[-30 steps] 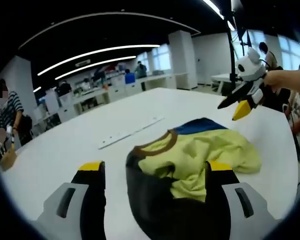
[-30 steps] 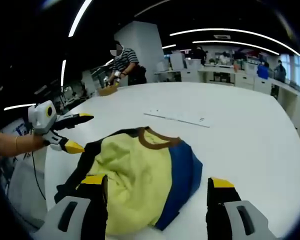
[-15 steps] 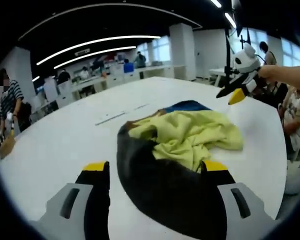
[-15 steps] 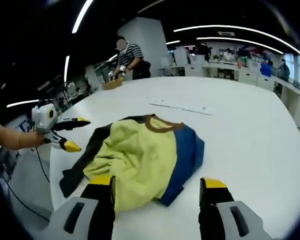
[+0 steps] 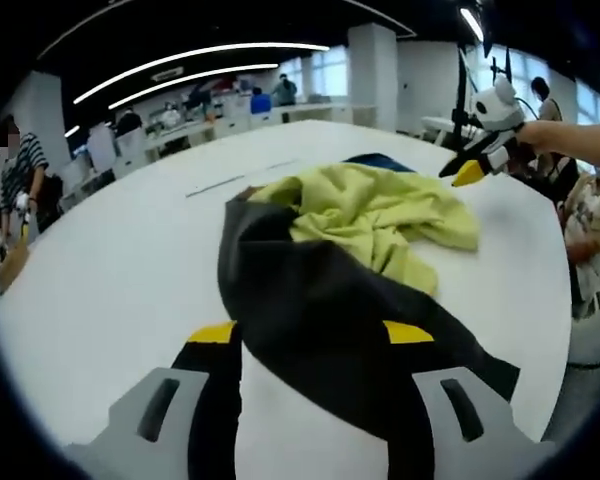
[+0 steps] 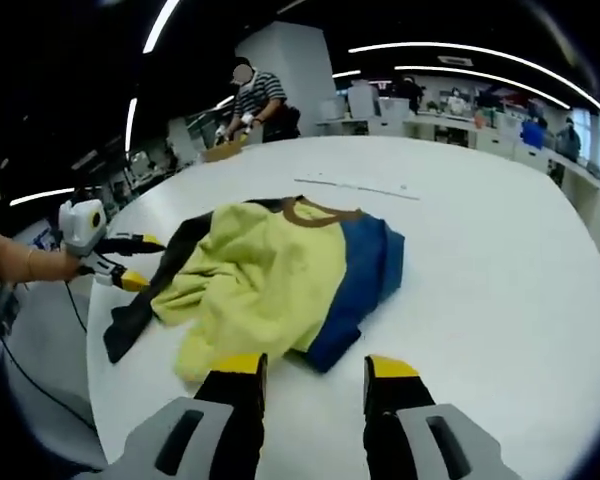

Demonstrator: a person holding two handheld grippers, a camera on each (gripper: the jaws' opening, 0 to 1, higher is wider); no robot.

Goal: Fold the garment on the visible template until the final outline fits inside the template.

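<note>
A crumpled garment [image 5: 365,215] in yellow, blue and black with a brown collar lies on the white table [image 5: 110,270]. Its black part runs toward me and lies between the open jaws of my left gripper [image 5: 310,335]. From the other side, the garment [image 6: 270,270] shows its blue edge just ahead of my right gripper [image 6: 314,366], whose jaws stand apart with nothing between them. The left gripper [image 6: 120,262] hovers by the black sleeve end. Beyond the yellow cloth the right gripper [image 5: 472,165] is held above the table. A thin template strip [image 6: 350,185] lies past the collar.
The table [image 6: 480,260] stretches wide and white to the right of the garment. A person in a striped shirt [image 6: 255,105] works at its far edge. Desks, pillars and other people fill the room behind. A hand [image 5: 570,140] holds the right gripper.
Both cameras have come lower and closer to the garment. The black part now reaches between the left jaws. The right jaws stand closer together than before.
</note>
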